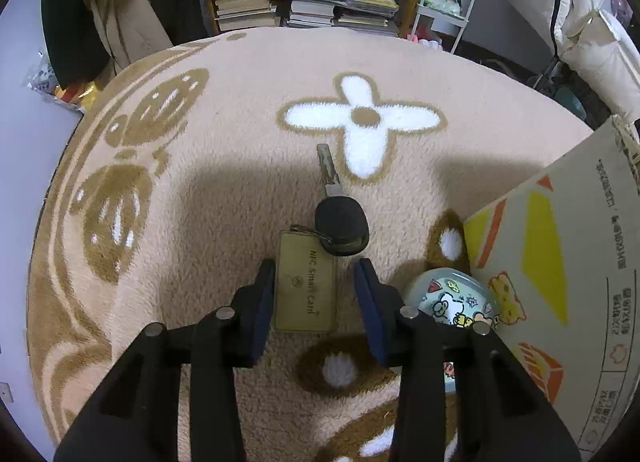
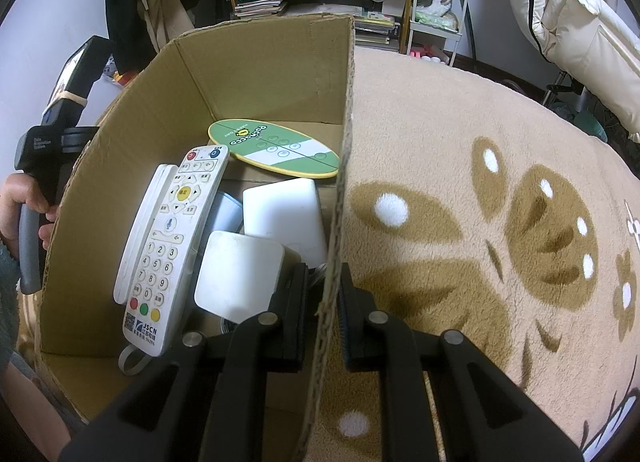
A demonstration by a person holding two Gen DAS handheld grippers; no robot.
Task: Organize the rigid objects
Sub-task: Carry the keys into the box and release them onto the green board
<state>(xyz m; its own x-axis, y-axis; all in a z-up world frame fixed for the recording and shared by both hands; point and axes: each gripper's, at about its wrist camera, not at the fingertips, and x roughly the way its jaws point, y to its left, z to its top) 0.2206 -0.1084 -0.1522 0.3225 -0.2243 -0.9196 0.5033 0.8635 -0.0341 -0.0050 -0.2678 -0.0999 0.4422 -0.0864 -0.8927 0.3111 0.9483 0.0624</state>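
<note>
Straddling the tan card [image 1: 305, 282] and its attached key [image 1: 338, 217] on the rug [image 1: 240, 101], left gripper [image 1: 316, 286] fingers stand wide, presumably for pickup. Right gripper [image 2: 324, 302] pinches the box [image 2: 256, 61] wall, seemingly steadying it.

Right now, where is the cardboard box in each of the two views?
Left wrist view: the cardboard box fills the right edge, showing its printed outer wall.
Right wrist view: the same box fills the left and centre, seen open from above; the right gripper pinches its wall.
Shared landmark: the beige patterned rug.
</note>
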